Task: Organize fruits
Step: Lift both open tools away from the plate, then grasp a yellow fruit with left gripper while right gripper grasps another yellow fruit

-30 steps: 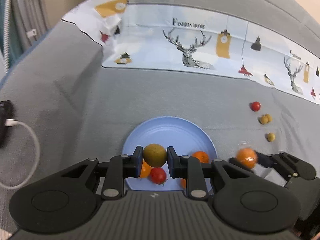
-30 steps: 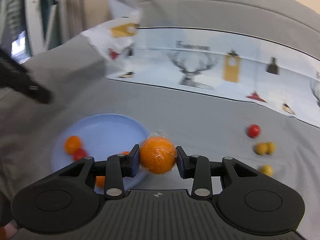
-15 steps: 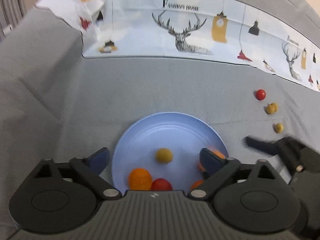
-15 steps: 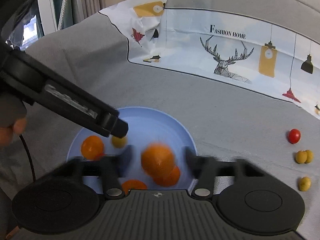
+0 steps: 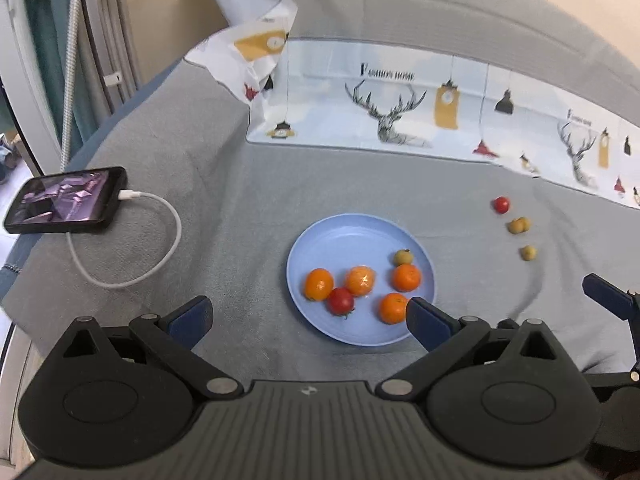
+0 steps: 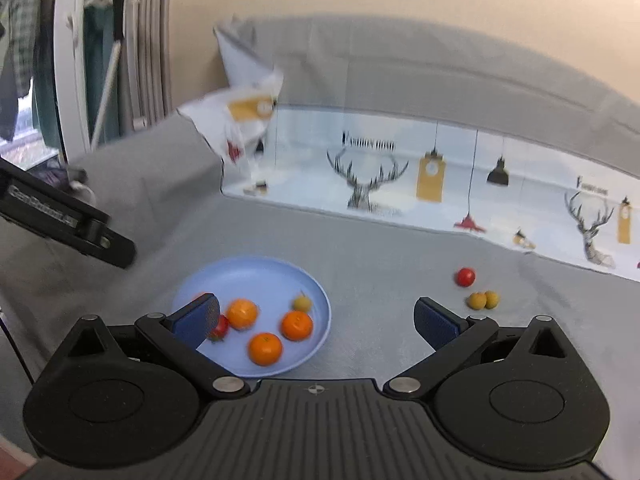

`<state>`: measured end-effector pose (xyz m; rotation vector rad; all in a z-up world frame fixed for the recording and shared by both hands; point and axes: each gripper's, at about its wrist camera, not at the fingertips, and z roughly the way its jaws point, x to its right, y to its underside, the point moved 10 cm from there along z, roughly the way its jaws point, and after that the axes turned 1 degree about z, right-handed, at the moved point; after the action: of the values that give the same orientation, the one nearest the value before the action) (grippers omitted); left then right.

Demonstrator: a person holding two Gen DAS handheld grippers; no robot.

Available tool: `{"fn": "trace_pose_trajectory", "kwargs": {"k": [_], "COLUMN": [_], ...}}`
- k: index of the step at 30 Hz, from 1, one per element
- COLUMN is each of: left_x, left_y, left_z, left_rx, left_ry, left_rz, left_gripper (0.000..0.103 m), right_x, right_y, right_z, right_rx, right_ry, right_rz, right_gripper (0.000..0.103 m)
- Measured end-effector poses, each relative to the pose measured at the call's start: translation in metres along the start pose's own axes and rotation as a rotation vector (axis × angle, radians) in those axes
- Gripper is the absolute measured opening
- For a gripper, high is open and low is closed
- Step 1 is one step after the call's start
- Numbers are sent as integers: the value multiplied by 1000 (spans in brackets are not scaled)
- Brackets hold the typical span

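Ahead-right of the right tool (image 6: 316,322) — wide open, empty, like the left tool (image 5: 308,320) — lie the loose fruits (image 6: 484,300), nearer it.

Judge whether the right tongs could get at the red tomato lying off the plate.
Probably yes: the right tongs are open and empty, and the red tomato lies alone on bare grey cloth, nothing between.

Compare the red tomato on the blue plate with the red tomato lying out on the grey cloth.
The tomato on the plate lies among oranges, touching one, while the tomato on the cloth sits alone, clear of the yellow fruits nearby. The plate tomato is already sorted onto the blue plate; the cloth tomato is not yet collected. The plate one looks larger, perhaps only because it is nearer. Both are small, round and red.
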<state>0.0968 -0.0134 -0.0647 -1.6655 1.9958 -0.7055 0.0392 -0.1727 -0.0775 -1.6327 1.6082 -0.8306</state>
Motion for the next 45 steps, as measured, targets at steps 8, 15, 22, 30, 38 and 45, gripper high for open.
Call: {"fn": "trace_pose_trajectory", "kwargs": {"k": [8,15,22,30,38,45], "left_x": [7,13,18,28,55,105], "left_y": [25,40,43,40,10,-36], "left_z": [-52,-70,-62,-40,8,81], "left_rx": [71,99,72,27,-42,-100], "left_ry": [22,21,62,78,93,75], "left_rz": [-39,27,18,36,64,117], "left_gripper": [103,103,103,103,103,103], "right_x": [-4,-16,-17,-13,63,169], "right_y": [-2,16,12,22,28,67], "right_z": [-61,-80,-83,-62,-3,117], "right_rx": [-1,-44,-26,-64,-84,-217], "right_ry": [-51,-98,-107,-148,21,166], "right_rz": [102,156,131,168,272,352], "right_gripper": [103,103,103,103,103,102]}}
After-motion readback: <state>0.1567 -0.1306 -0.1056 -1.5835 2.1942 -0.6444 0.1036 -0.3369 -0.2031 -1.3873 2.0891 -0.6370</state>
